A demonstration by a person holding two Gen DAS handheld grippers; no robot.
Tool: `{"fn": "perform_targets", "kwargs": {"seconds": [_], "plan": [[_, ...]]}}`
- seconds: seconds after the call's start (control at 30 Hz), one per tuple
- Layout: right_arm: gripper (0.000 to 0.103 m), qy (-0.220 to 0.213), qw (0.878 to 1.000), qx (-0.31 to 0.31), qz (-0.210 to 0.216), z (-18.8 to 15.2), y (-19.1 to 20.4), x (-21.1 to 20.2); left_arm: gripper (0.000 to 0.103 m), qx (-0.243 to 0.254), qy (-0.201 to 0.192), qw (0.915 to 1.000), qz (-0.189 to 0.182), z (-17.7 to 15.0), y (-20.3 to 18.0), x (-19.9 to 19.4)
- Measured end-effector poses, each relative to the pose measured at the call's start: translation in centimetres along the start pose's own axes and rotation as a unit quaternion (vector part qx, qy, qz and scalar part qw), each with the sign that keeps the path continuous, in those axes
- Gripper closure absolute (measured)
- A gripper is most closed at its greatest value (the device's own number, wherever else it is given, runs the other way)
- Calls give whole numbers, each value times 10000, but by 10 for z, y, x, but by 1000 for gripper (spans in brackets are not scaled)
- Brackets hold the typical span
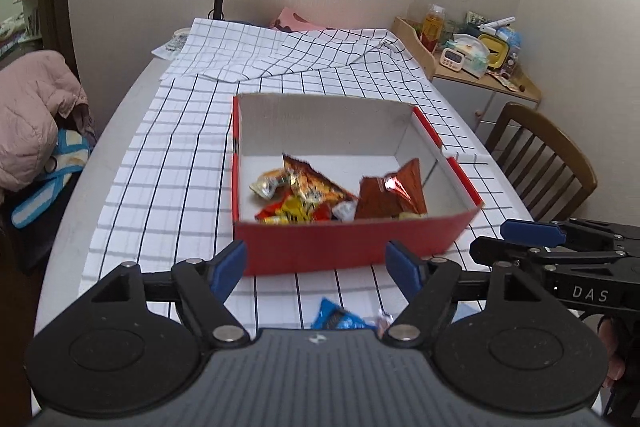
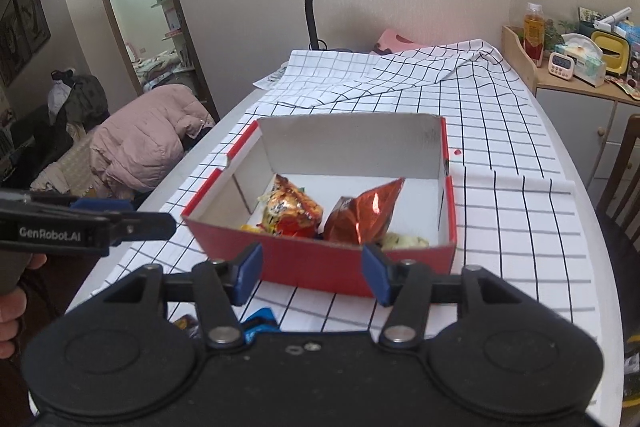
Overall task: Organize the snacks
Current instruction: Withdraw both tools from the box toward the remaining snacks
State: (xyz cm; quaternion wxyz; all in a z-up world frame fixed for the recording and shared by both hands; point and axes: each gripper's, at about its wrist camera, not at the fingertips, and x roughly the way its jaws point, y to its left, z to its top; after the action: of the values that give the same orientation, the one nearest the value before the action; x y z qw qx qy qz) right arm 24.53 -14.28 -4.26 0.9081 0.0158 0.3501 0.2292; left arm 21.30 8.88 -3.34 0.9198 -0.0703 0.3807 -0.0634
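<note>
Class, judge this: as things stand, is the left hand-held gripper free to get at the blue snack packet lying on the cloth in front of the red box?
Probably yes. The left hand-held gripper is open and empty, and the blue snack packet lies just below it on the cloth, outside the red box. Nothing visible stands between them.

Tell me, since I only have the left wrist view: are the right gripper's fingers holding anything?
Observer: No. The right gripper is open and empty, just short of the box.
Operator: Any snack outside the box besides the blue packet?
Observer: Yes, a dark wrapper lies left of the blue packet, under the right gripper.
Operator: Anything else on the cloth?
Observer: A small red speck sits on the cloth, right of the box's far corner.
</note>
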Motion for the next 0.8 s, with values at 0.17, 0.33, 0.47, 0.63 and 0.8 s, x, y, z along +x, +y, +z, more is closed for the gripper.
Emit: {"fn": "perform_targets", "kwargs": {"seconds": [0.17, 0.33, 0.47, 0.63, 0.8], "plan": [[48, 24, 10000, 1, -11, -22, 10, -12, 20, -213, 71, 9997, -69, -27, 10, -10], [47, 174, 9998, 124, 25, -49, 14, -18, 16, -334, 299, 9989, -132, -52, 17, -9], [43, 338, 9988, 356, 82, -73, 13, -21, 13, -292, 460, 9985, -102, -71, 18, -4], [0, 407, 9985, 376, -24, -98, 14, -17, 11, -166, 614, 9979, 77, -88, 19, 11], [0, 449, 9980, 162, -412, -105, 4, -6, 11, -215, 707, 9971, 194, -95, 28, 27]]}}
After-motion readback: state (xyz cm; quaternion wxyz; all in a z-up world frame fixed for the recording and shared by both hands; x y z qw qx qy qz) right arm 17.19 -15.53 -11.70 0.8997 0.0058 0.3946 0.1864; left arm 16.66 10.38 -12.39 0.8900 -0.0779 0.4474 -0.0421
